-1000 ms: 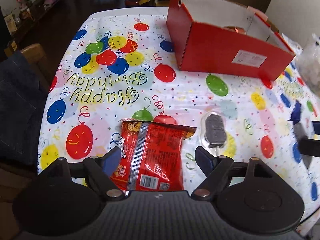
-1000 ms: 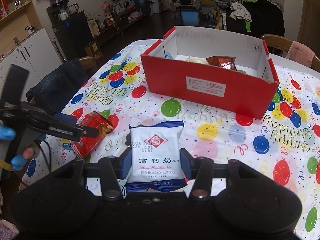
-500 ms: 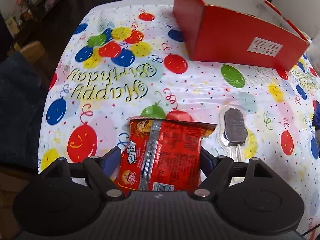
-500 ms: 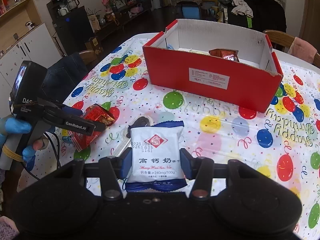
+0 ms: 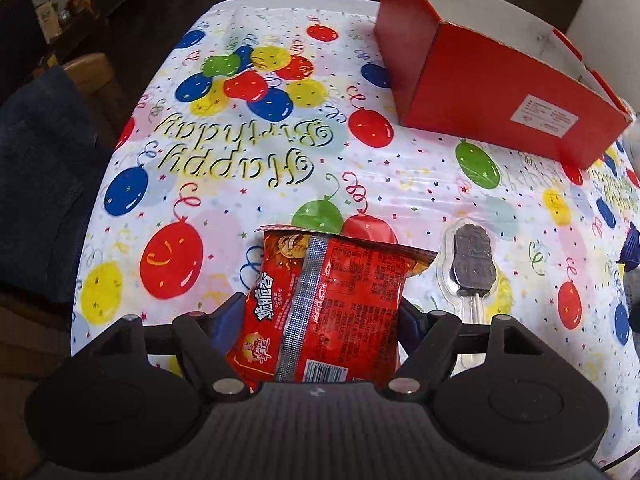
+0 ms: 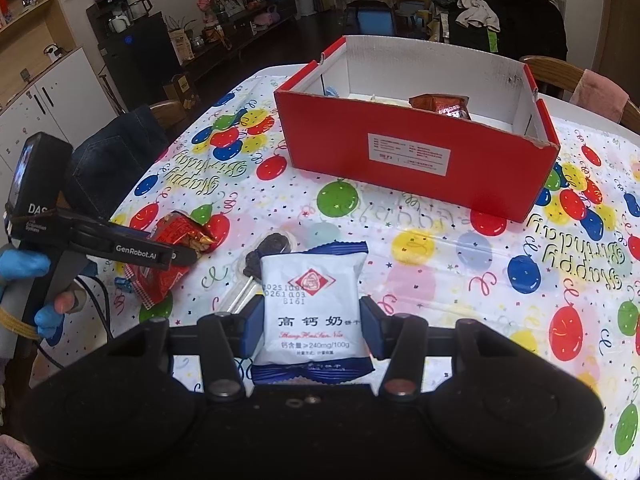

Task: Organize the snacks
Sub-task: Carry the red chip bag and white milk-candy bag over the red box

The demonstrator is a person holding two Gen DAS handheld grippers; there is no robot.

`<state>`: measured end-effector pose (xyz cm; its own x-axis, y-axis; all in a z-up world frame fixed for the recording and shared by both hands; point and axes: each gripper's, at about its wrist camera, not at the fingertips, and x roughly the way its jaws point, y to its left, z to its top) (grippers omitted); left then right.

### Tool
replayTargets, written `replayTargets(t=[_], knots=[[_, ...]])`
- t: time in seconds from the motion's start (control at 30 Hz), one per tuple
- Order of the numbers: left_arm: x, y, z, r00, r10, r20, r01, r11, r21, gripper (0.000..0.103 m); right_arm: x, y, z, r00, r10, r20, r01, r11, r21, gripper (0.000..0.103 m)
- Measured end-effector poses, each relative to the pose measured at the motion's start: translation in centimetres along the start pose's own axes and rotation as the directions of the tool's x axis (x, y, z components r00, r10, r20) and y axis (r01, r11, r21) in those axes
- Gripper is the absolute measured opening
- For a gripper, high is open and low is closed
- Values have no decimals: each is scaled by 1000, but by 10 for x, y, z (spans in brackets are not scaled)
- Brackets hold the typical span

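A red snack bag (image 5: 332,300) lies between the fingers of my left gripper (image 5: 316,316), whose jaws are closing; both blue pads touch the bag's sides. From the right wrist view the same bag (image 6: 168,276) sits tilted in the left gripper (image 6: 176,256), held by a blue-gloved hand (image 6: 24,264). My right gripper (image 6: 310,320) is shut on a white and blue biscuit packet (image 6: 312,300) above the tablecloth. The red box (image 6: 416,160) stands at the far side with snacks inside. Its outer wall (image 5: 500,92) shows in the left wrist view.
A dark lollipop in a clear wrapper (image 5: 474,264) lies on the balloon tablecloth (image 5: 240,152), just right of the red bag. It also shows behind the white packet as a dark lollipop (image 6: 268,252). A chair with dark cloth (image 5: 36,168) stands at the table's left edge.
My left gripper moved forward around the red bag, and its pads came in against the bag's sides. In the right wrist view the bag tilted up. The right gripper kept its packet.
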<state>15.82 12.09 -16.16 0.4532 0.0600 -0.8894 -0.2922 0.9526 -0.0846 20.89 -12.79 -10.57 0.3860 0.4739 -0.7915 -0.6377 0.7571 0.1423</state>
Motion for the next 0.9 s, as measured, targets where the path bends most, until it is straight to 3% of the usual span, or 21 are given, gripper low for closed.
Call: replayTargets(t=[0.5, 0.9], knots=[[-44, -18, 6, 996, -71, 61, 73, 997, -38, 76, -8, -12, 14, 999, -32, 42, 30, 999, 41, 49], [-83, -66, 58, 976, -128, 175, 118, 991, 64, 76, -28, -37, 62, 986, -83, 148, 73, 995, 70, 49]])
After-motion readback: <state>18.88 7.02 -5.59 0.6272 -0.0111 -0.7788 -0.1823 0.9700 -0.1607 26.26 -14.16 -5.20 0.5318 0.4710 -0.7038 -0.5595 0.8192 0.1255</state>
